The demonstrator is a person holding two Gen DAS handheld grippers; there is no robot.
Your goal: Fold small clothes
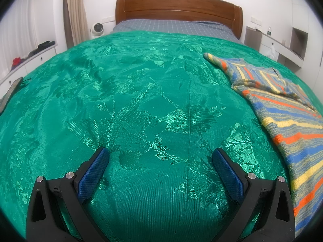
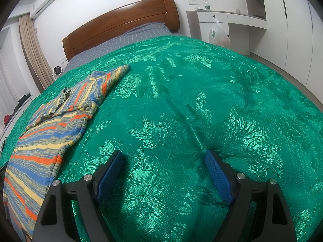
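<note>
I had both tools hanging over the bed, each spread wide and gripping nothing. The left tool (image 1: 160,153) hovered above bare green bedspread (image 1: 141,92), its blue pads (image 1: 93,173) well apart, and the right tool (image 2: 164,155) was in the same state over the same patterned cloth. The striped sweater (image 1: 290,121) lay between them on the bedspread, to the right in my left view and to the left in my right view (image 2: 46,133), with one sleeve stretched toward the wooden headboard (image 1: 177,10). Neither tool touched it.
</note>
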